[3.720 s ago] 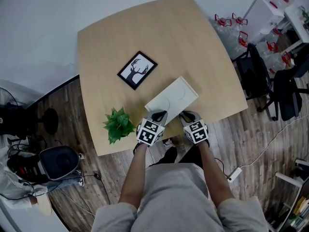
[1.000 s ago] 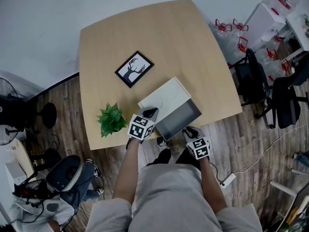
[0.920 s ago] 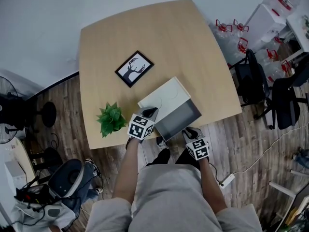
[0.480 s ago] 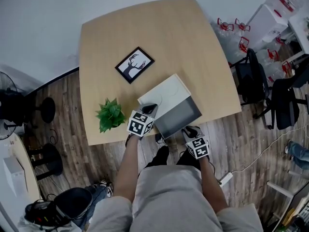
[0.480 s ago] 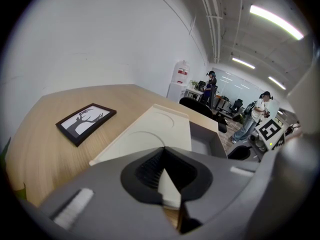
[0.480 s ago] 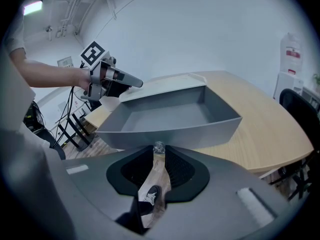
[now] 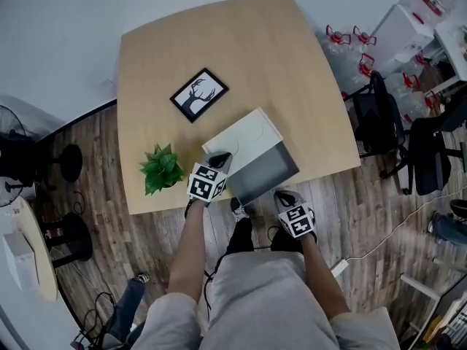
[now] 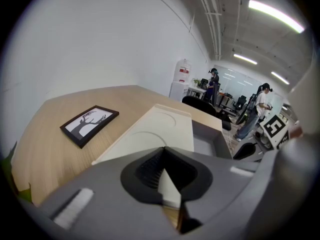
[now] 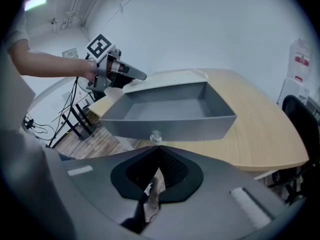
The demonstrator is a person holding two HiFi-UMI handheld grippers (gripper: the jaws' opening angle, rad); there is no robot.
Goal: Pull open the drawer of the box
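The white box (image 7: pixel 244 133) lies on the table (image 7: pixel 219 42), lower centre of the frame, with its grey drawer (image 7: pixel 266 168) standing far out over the table edge. The left gripper (image 7: pixel 222 156), jaws together and empty, rests at the box's near corner. The right gripper (image 9: pixel 159 148) is closed too, just under the drawer's knob (image 9: pixel 156 135).

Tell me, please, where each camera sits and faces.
Head view: on the head, steeply down at the light wooden table; both forearms, left gripper, right gripper show.
Left gripper view: on it, facing across the cream rectangular box; its jaws show.
Right gripper view: on it, facing the open grey drawer; its jaws show.
Shared: all see box and drawer.
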